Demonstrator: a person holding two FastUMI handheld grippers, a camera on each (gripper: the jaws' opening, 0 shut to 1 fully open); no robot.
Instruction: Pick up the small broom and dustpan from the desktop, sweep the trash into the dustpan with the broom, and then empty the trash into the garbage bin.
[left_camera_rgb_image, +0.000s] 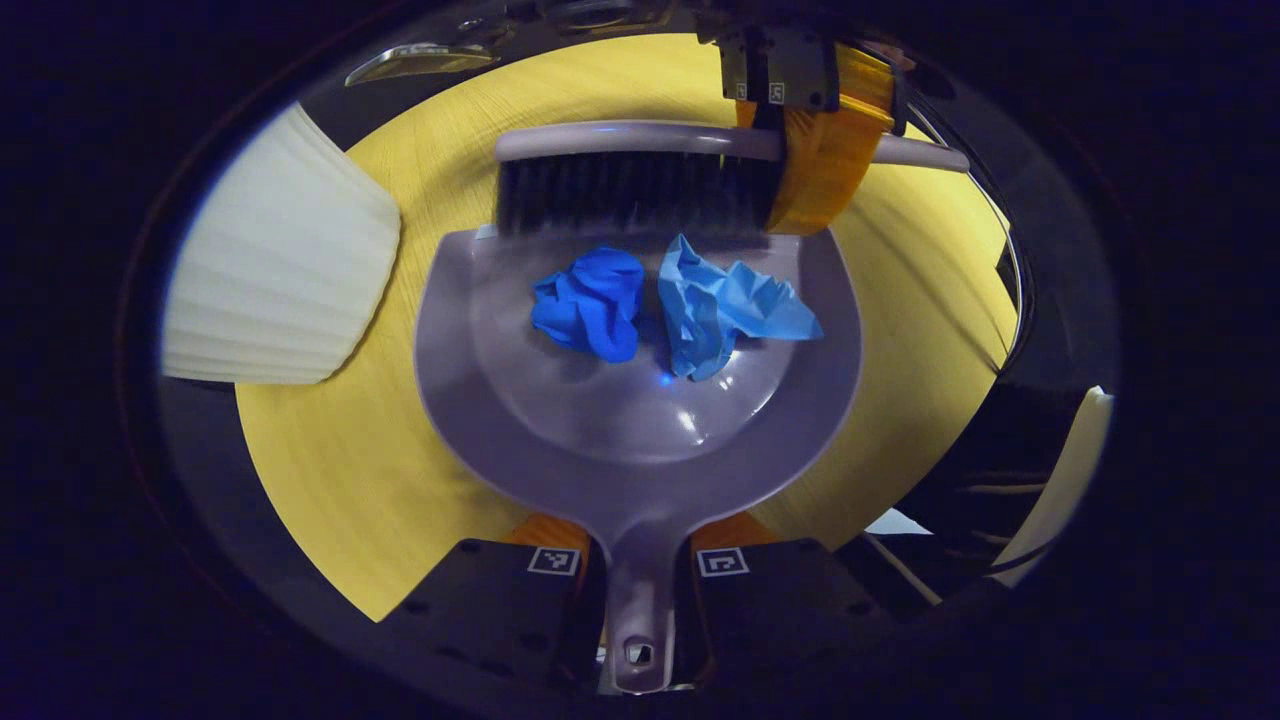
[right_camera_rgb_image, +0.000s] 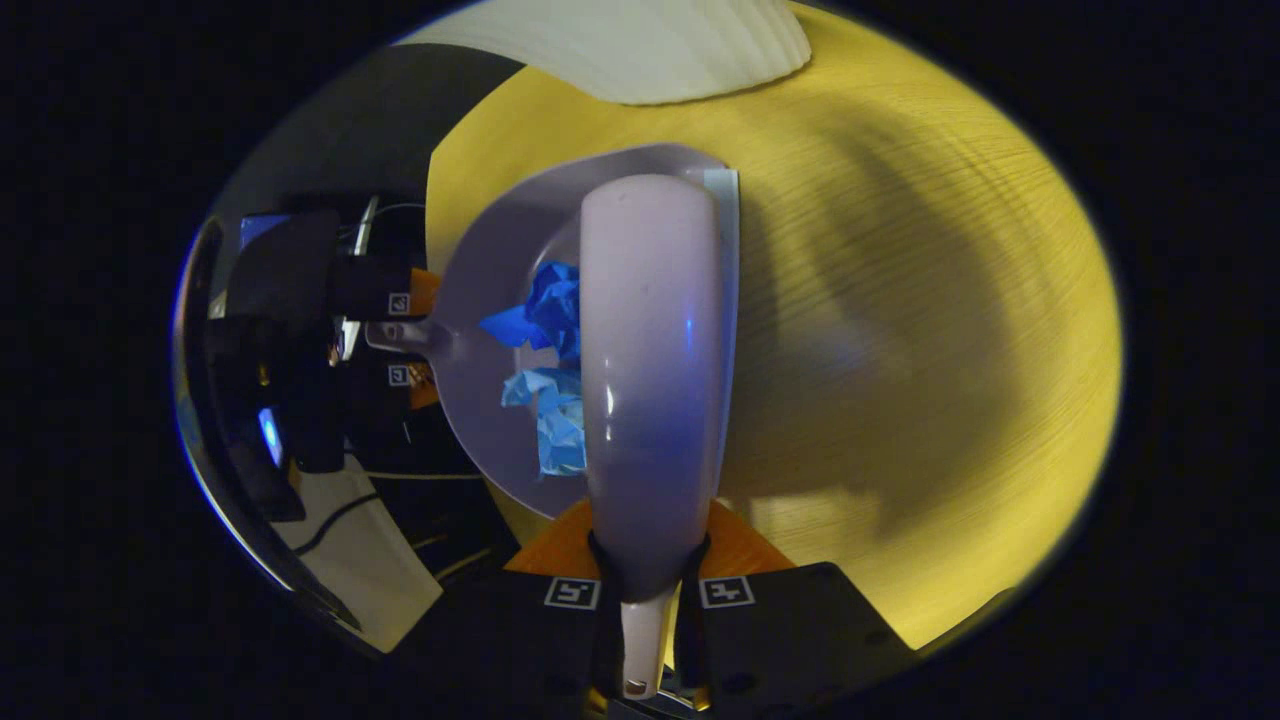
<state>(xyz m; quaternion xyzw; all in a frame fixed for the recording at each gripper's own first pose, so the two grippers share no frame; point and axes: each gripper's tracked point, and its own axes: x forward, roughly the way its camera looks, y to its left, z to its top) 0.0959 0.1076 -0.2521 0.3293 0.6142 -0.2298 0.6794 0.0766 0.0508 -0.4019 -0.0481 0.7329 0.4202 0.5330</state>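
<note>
The left claw (left_camera_rgb_image: 637, 570) is clamped on the handle of the grey plastic dustpan (left_camera_rgb_image: 640, 430), which lies on the yellow wooden tabletop (left_camera_rgb_image: 330, 450). Ahead in its pan sit two crumpled blue paper wads (left_camera_rgb_image: 590, 305), with the grey black-bristled broom (left_camera_rgb_image: 640, 190) at the pan's lip, its handle pinched in the right claw (right_camera_rgb_image: 648, 590).

Yellow wood-grain desktop (left_camera_rgb_image: 330, 450); grey dustpan (left_camera_rgb_image: 640, 420) flat on it, white ribbed bin (left_camera_rgb_image: 280, 270) alongside.

The dustpan (left_camera_rgb_image: 640, 430) was pale greyish-lilac, as was the broom (left_camera_rgb_image: 640, 140) with its black bristles. Two crumpled blue scraps (left_camera_rgb_image: 590, 303) lay inside. The surface (left_camera_rgb_image: 330, 450) was yellow wood-grain; the ribbed bin (left_camera_rgb_image: 280, 260) cream-white.
</note>
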